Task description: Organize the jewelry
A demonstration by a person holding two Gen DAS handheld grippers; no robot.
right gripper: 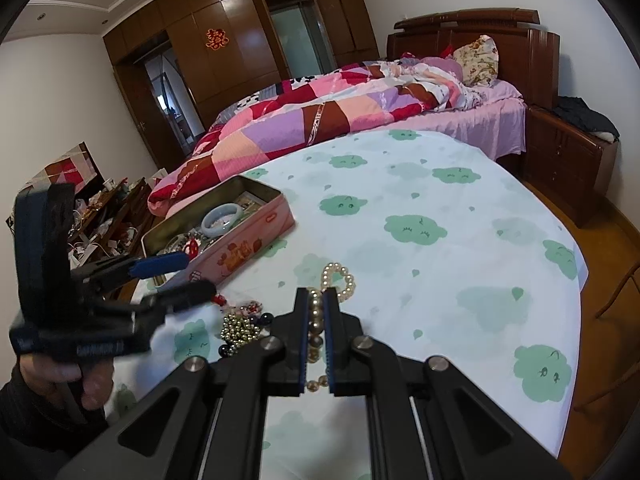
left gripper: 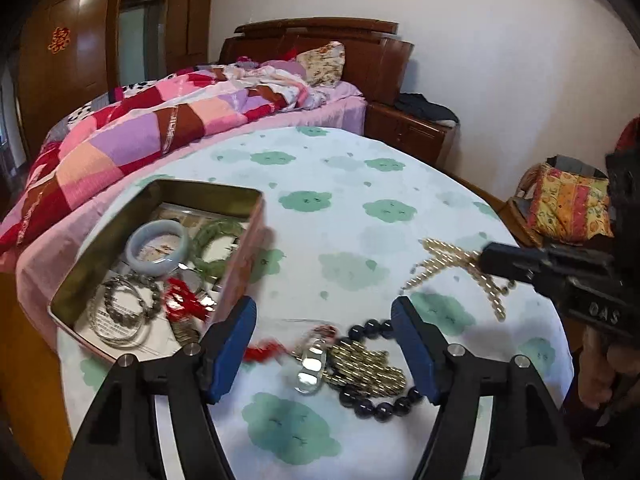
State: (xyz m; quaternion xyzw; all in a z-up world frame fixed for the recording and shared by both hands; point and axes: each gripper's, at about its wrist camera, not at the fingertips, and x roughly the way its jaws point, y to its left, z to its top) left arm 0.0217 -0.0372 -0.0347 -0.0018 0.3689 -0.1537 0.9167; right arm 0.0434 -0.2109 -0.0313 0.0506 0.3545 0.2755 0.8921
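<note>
Two bangles (left gripper: 158, 246) lie in one tin (left gripper: 244, 200); right claw (right gripper: 316, 320) grips pearls (right gripper: 338, 278).

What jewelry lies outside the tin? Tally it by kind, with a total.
Pearl necklace: 1, clamped in the right hand-held gripper
Gold bead strand: 1
Dark bead bracelet: 1
Red-tasselled pendant: 1
Total: 4
</note>
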